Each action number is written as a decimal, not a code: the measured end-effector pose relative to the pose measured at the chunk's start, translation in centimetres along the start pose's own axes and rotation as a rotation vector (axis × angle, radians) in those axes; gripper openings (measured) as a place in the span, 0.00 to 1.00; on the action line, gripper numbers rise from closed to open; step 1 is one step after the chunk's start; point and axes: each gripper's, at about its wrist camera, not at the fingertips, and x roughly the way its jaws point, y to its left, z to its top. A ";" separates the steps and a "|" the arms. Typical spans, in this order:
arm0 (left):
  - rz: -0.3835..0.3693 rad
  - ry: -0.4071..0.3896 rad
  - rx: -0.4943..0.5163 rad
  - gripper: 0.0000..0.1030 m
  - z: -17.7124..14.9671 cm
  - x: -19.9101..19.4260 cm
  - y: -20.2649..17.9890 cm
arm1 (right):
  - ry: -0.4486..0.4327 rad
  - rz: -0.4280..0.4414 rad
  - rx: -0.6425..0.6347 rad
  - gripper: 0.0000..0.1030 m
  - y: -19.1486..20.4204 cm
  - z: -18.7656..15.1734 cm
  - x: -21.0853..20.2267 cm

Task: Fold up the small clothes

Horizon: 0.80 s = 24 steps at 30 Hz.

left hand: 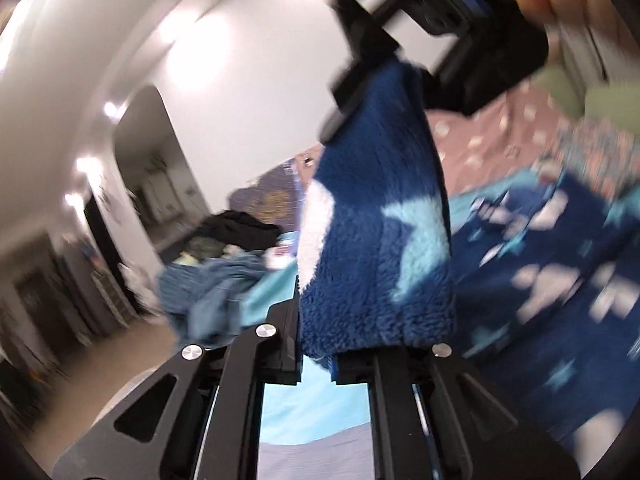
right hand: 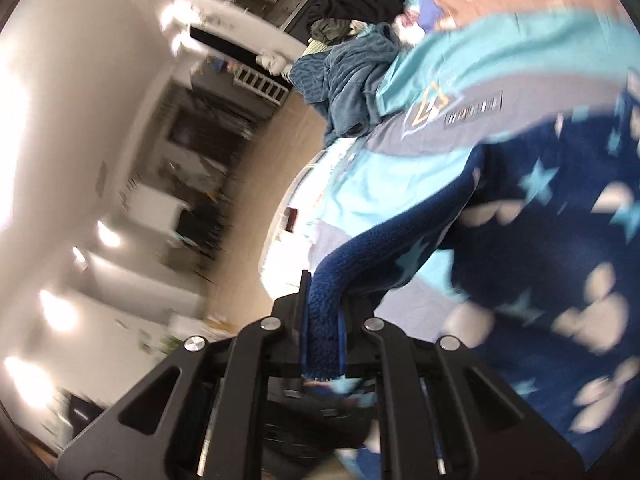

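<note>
Fingers of left gripper (left hand: 316, 344) and right gripper (right hand: 323, 340) both clamped on fleece garment (left hand: 376, 240), its edge stretched lower centre to upper right.

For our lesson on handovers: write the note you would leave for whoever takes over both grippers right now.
Left gripper: shut on the dark blue fleece garment with white clouds and pale blue stars.
Right gripper: shut on another edge of the same garment.
The garment hangs lifted between the two; the rest trails over the turquoise and grey cloth below.
A pile of other clothes waits further back.
Done: garment picked up. Left: lay it flat, fold it, then do the pile.
</note>
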 end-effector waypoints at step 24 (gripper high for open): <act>-0.372 0.198 -0.285 0.09 11.6 5.4 -19.5 | 0.042 -0.280 0.005 0.10 -15.4 3.7 -13.1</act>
